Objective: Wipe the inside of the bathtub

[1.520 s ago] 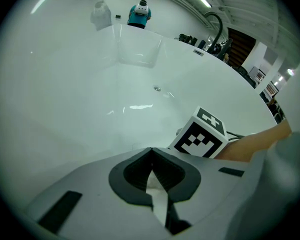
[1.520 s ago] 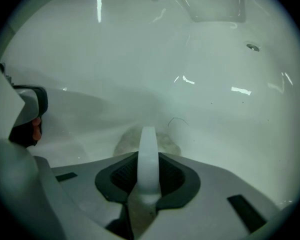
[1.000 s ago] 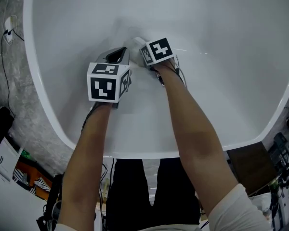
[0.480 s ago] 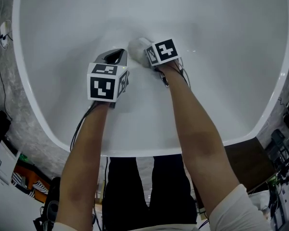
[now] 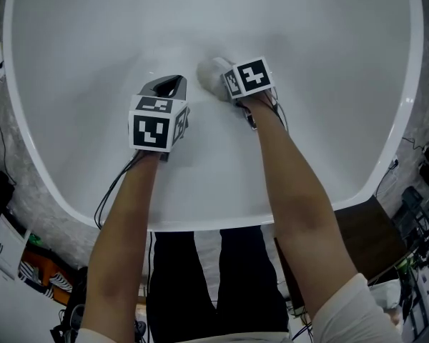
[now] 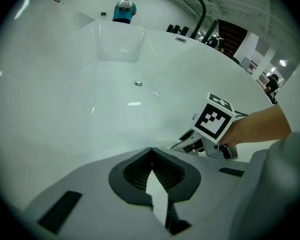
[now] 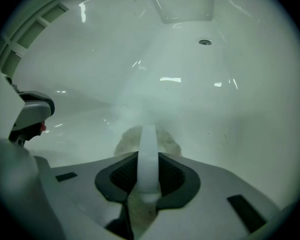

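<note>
While both forearms reach down into the white bathtub, the right hand-held gripper lies at abt 1 o'clock from the left hand-held gripper, the two near each other on the tub's sloping inner wall. In the right gripper view the jaws are clamped on a pale sponge: a white strip of it runs up betw. the dark pads, and the fuzzy beige body bulges out past the tips at 12 o'clock, pressed against the tub wall. In the head view the sponge shows as a whitish lump at abt 10 o'clock from the right marker cube, touching the tub. The left gripper's jaws stand w/ tips together and nothing betw. them; only a narrow wedge of white shows lower down betw. the pads in the left gripper view. Its marker cube sits at 6 o'clock from its tips in the head view. Its tips hang just above the tub wall; can't tell if they touch. The drain sits on the tub floor at 12 o'clock, well apart from the left jaws, and at abt 1 o'clock in the right gripper view. The near rim curves across at 6 o'clock below the arms, w/ the person's dark trousers beyond it.
</note>
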### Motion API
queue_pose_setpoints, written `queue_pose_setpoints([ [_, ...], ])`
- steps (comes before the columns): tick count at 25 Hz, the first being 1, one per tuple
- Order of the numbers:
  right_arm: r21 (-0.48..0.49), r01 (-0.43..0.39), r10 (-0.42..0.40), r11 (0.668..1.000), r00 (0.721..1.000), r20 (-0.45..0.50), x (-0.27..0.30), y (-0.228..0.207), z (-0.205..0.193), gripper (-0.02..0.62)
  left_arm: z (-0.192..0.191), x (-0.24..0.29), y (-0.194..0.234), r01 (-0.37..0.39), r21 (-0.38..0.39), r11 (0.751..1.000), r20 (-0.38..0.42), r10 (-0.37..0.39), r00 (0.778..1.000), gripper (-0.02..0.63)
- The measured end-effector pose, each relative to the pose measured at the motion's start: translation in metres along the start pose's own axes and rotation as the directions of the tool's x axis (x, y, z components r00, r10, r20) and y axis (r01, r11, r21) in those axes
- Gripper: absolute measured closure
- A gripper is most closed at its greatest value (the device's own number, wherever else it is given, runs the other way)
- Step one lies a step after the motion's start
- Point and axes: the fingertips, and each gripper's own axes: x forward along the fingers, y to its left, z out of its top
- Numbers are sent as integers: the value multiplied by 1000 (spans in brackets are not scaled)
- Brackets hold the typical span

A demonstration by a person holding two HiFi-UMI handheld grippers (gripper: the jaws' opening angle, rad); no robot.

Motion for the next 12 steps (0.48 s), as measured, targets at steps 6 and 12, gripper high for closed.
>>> queue_pose_setpoints([
  [6,29,47,-47,998,999,-16,-15,-50,-20,497,8,15,-20,3,27,1000,0,-3,1000,594],
  [12,30,104,-103,994,994,-46,-30,-76,-34,497,13,15,-24,-1,41,999,-5,1,1000,594],
])
